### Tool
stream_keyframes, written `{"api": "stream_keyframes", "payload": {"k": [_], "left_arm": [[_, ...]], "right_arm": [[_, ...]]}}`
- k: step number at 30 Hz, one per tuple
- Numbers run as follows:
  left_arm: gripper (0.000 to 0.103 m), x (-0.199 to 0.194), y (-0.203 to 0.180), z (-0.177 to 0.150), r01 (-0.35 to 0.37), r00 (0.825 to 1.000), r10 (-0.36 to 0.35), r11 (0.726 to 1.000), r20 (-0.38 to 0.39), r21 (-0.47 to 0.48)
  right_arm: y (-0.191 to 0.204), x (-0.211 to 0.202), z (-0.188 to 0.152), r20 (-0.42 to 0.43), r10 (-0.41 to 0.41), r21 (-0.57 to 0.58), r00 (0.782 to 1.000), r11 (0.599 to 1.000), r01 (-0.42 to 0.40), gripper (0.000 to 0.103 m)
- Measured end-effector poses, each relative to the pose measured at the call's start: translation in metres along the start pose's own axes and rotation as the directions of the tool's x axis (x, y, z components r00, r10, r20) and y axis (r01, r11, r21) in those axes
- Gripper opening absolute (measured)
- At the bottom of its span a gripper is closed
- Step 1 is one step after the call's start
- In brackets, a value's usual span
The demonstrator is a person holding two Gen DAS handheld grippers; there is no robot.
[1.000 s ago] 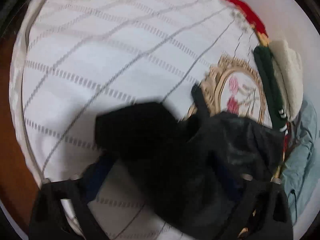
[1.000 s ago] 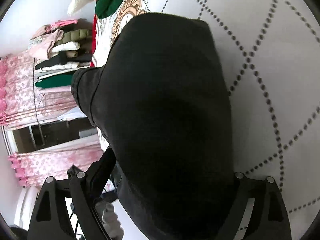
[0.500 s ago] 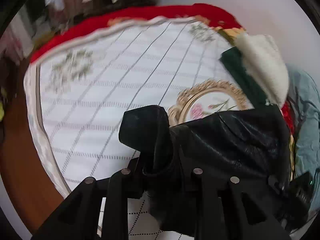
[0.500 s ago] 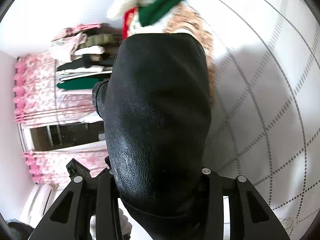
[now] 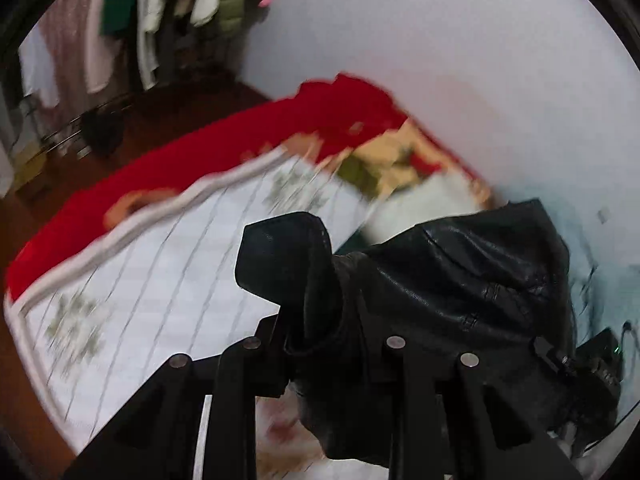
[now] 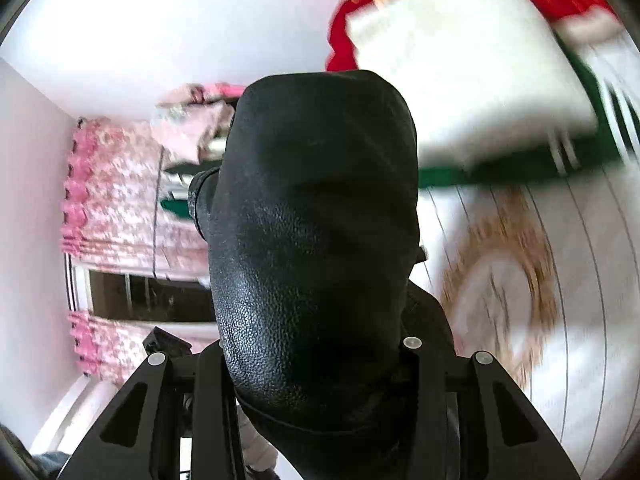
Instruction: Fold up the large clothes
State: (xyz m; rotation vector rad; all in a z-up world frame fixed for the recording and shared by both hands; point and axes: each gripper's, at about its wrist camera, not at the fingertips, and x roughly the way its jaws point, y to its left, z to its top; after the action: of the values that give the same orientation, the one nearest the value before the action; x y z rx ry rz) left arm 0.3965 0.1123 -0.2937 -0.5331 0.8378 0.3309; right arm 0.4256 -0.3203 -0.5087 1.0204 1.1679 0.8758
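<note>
A black leather jacket (image 5: 452, 280) hangs between my two grippers, lifted above the bed. My left gripper (image 5: 320, 344) is shut on a bunched edge of the jacket, whose fold sticks up between the fingers. My right gripper (image 6: 316, 344) is shut on another part of the black jacket (image 6: 316, 208), which fills the middle of the right wrist view and hides what lies behind it. The fingertips are covered by leather in both views.
The bed has a white quilted cover (image 5: 160, 272) over a red blanket (image 5: 224, 140). A green and white garment (image 6: 520, 172) lies on the bed. Clothes hang on a rack (image 5: 160, 20) at the back. Pink curtains (image 6: 116, 200) frame a window.
Both grippers have closed on the jacket and lifted it off the bed. Both cameras have tilted up, so the wall, rack and curtains now show more.
</note>
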Motion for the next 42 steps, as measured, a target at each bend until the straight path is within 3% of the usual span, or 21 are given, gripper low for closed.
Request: {"api": "stream_keyframes", "payload": {"k": [5,8,10,12,15,17,20,23,25,27,28,29,30,31,32,33,35,38,40,42], "left_arm": [[0.021,0.041,-0.056,0.087,0.103,0.991,-0.104,0.994,0.085,0.024],[0.021,0.077,-0.086,0.116,0.115,0.986,-0.122,0.991,0.111,0.066],[0.021,0.12,-0.103,0.124,0.111,0.99,-0.118,0.99,0.077,0.089],[0.022,0.163,-0.11,0.12,0.101,0.995,-0.103,0.99,0.013,0.1],[0.022,0.228,-0.11,0.102,0.062,0.993,-0.05,0.992,-0.106,0.11],[0.028,0.26,-0.105,0.091,0.045,0.987,-0.024,0.991,-0.162,0.126],[0.031,0.273,-0.107,0.087,0.051,0.985,-0.019,0.981,-0.17,0.189],[0.032,0.269,-0.116,0.092,0.033,0.984,0.011,0.969,-0.178,0.244],[0.039,0.267,-0.126,0.099,0.003,0.984,0.048,0.96,-0.174,0.28],[0.063,0.255,-0.133,0.1,-0.021,0.988,0.072,0.941,-0.139,0.337],[0.087,0.252,-0.135,0.1,-0.031,0.989,0.08,0.933,-0.124,0.36],[0.096,0.248,-0.138,0.1,-0.038,0.99,0.087,0.925,-0.112,0.378],[0.096,0.24,-0.142,0.099,-0.05,0.991,0.098,0.911,-0.095,0.409],[0.096,0.235,-0.144,0.099,-0.063,0.991,0.108,0.901,-0.082,0.429],[0.096,0.231,-0.146,0.098,-0.07,0.991,0.113,0.893,-0.071,0.444],[0.096,0.22,-0.148,0.095,-0.074,0.992,0.111,0.883,-0.055,0.464],[0.097,0.202,-0.149,0.092,-0.083,0.993,0.114,0.87,-0.036,0.485],[0.101,0.168,-0.149,0.086,-0.08,0.994,0.104,0.852,-0.018,0.517],[0.102,0.142,-0.148,0.082,-0.079,0.995,0.097,0.836,-0.004,0.543],[0.102,0.114,-0.145,0.079,-0.082,0.995,0.098,0.825,0.0,0.56]], "right_arm": [[0.031,0.008,0.123,0.103,0.074,-0.011,0.992,0.997,-0.073,0.043],[0.022,0.014,0.194,0.118,0.116,0.029,0.986,0.992,-0.12,0.043],[0.002,0.023,0.236,0.105,0.107,0.081,0.989,0.99,-0.116,0.043],[-0.03,0.033,0.27,0.087,0.049,0.132,0.995,0.989,-0.06,0.043],[-0.081,0.042,0.296,0.046,-0.043,0.194,0.998,0.98,0.033,0.043],[-0.098,0.044,0.31,0.043,-0.079,0.203,0.996,0.977,0.068,0.046],[-0.105,0.048,0.317,0.027,-0.147,0.181,0.989,0.973,0.14,0.058],[-0.087,0.052,0.325,-0.001,-0.264,0.137,0.965,0.955,0.262,0.069],[-0.082,0.049,0.308,0.001,-0.393,0.072,0.919,0.917,0.392,0.082],[-0.062,0.046,0.29,0.039,-0.548,-0.01,0.836,0.836,0.549,0.092],[-0.054,0.047,0.28,0.053,-0.599,-0.042,0.799,0.798,0.601,0.096],[-0.044,0.048,0.268,0.076,-0.655,-0.079,0.752,0.748,0.659,0.097],[-0.035,0.048,0.254,0.104,-0.713,-0.112,0.693,0.684,0.721,0.097],[-0.022,0.05,0.238,0.146,-0.774,-0.137,0.616,0.601,0.788,0.097],[-0.017,0.051,0.228,0.165,-0.798,-0.149,0.579,0.561,0.815,0.097],[-0.007,0.054,0.213,0.19,-0.827,-0.163,0.529,0.505,0.848,0.097],[0.007,0.056,0.186,0.223,-0.858,-0.166,0.463,0.434,0.885,0.101],[0.043,0.057,0.146,0.286,-0.879,-0.143,0.381,0.354,0.924,0.103],[0.063,0.053,0.121,0.324,-0.88,-0.113,0.346,0.327,0.938,0.103],[0.089,0.044,0.093,0.349,-0.875,-0.066,0.337,0.335,0.94,0.103]]}}
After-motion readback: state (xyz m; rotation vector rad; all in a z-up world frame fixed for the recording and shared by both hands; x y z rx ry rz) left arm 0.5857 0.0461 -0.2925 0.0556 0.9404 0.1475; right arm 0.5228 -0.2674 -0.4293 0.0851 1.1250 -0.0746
